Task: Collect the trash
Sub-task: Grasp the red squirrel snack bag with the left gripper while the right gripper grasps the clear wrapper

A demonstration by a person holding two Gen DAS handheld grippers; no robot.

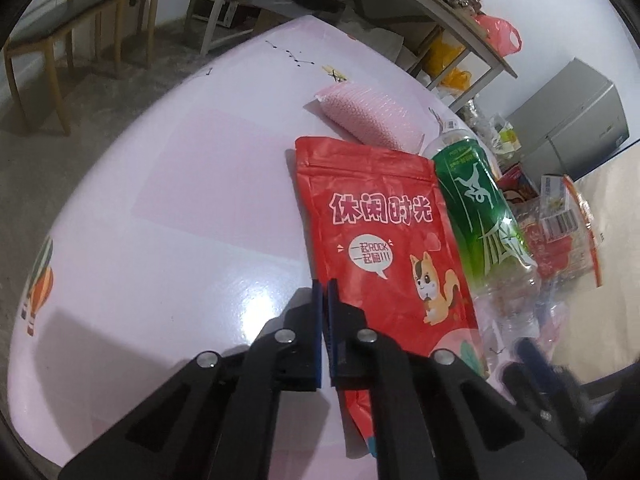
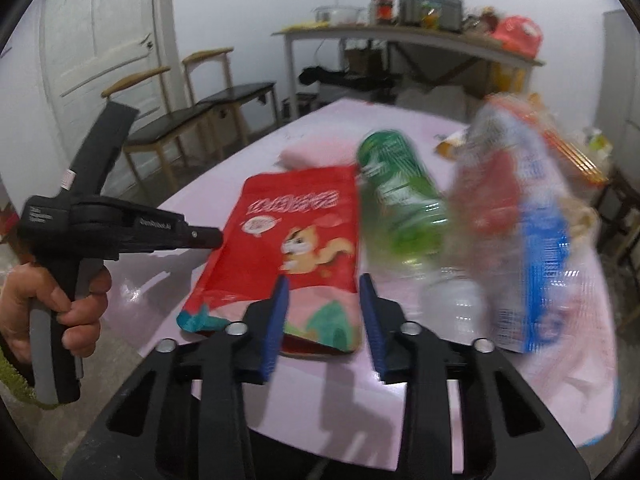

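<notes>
A red snack pouch [image 1: 380,220] with a cartoon squirrel lies flat on the pink table [image 1: 180,200]. My left gripper [image 1: 325,286] is shut at the pouch's left edge, which runs in between the pads. In the right wrist view the left gripper [image 2: 216,238] meets that same edge of the pouch [image 2: 288,232]. My right gripper [image 2: 324,300] is open, its blue pads either side of the pouch's bottom end without pressing on it. Beside the pouch lie a green-labelled plastic bottle [image 1: 476,208] [image 2: 400,196] and a clear printed wrapper [image 2: 520,220], which is blurred.
A pink bubble-wrap piece [image 1: 364,112] lies beyond the pouch. More wrappers and packets [image 1: 560,224] are heaped at the table's right side. Wooden chairs [image 2: 180,120] stand at the left, and a loaded shelf table [image 2: 400,36] stands at the back. A hand [image 2: 48,304] holds the left gripper's handle.
</notes>
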